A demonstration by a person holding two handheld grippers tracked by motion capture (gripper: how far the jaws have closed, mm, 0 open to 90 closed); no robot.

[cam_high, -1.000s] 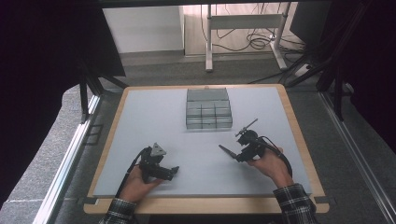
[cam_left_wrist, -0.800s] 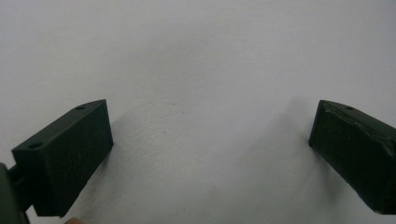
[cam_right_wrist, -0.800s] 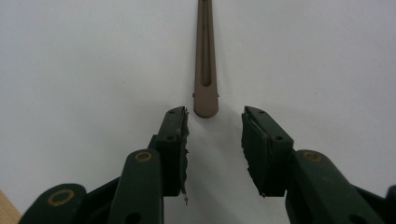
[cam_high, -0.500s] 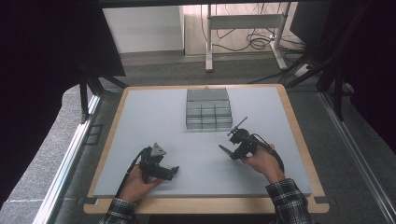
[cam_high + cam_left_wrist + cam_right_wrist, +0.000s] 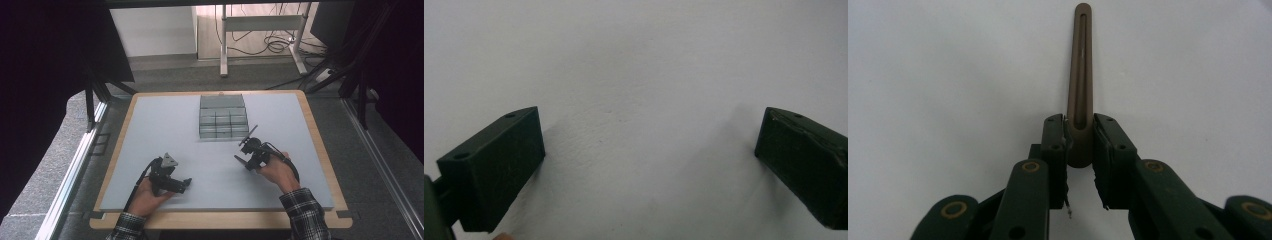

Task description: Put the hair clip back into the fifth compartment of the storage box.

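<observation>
My right gripper (image 5: 1079,145) is shut on the near end of a thin brown slotted strip (image 5: 1081,75), which reaches straight out ahead of the jaws over the pale mat. In the high view this gripper (image 5: 241,161) is held low in a hand right of the table's middle, just in front of a grey compartment box (image 5: 223,116). My left gripper (image 5: 185,183) rests at the front left, held in the other hand. Its jaws stand wide apart (image 5: 649,150) with only bare mat between them.
A pale grey mat (image 5: 165,125) covers a wooden-rimmed table (image 5: 325,160). The box stands at the back centre, with a closed part behind and small cells in front. Dark metal frame posts (image 5: 90,100) flank the table, and cables lie on the floor beyond.
My right gripper has shifted a little to the left with the strip still in it. The left gripper has stayed where it was.
</observation>
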